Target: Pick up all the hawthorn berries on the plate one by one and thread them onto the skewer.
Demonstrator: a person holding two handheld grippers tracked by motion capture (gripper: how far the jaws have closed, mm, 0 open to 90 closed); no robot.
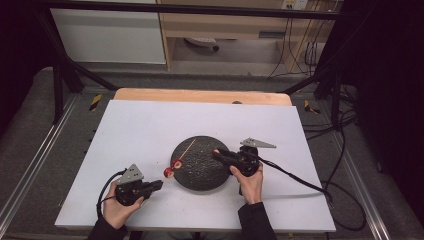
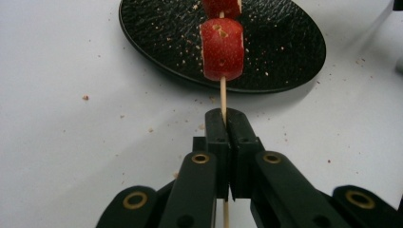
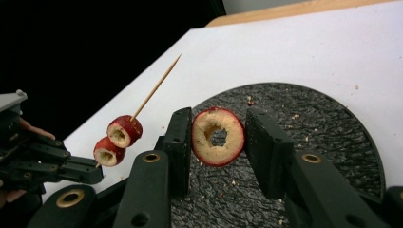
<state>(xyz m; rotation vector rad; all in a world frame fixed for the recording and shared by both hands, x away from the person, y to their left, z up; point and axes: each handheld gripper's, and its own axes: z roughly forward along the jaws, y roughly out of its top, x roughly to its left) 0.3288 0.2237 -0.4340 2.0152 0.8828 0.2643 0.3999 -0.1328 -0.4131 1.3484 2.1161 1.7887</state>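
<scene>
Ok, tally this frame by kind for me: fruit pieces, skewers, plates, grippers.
Red cored fruit rings: 3, namely two on the skewer and one between the right gripper fingers
Wooden skewer: 1, held by the left gripper
Black plate: 1
Grippers: 2
Total: 7

Left claw (image 2: pixel 226 124) clamped on wooden skewer (image 2: pixel 223 97), two red fruit rings (image 2: pixel 222 48) threaded, black plate (image 2: pixel 285 57) beyond

Plate (image 1: pixel 200 175) sits mid-table (image 1: pixel 140 130). Left gripper (image 1: pixel 159 185) just left of plate, pinching skewer (image 1: pixel 188 148) that slants up over plate's left part; 2 fruit pieces (image 1: pixel 173 168) sit on it by the rim. Right gripper (image 1: pixel 216 154) over plate's right part, a fruit ring (image 3: pixel 217 136) between its jaws.
</scene>
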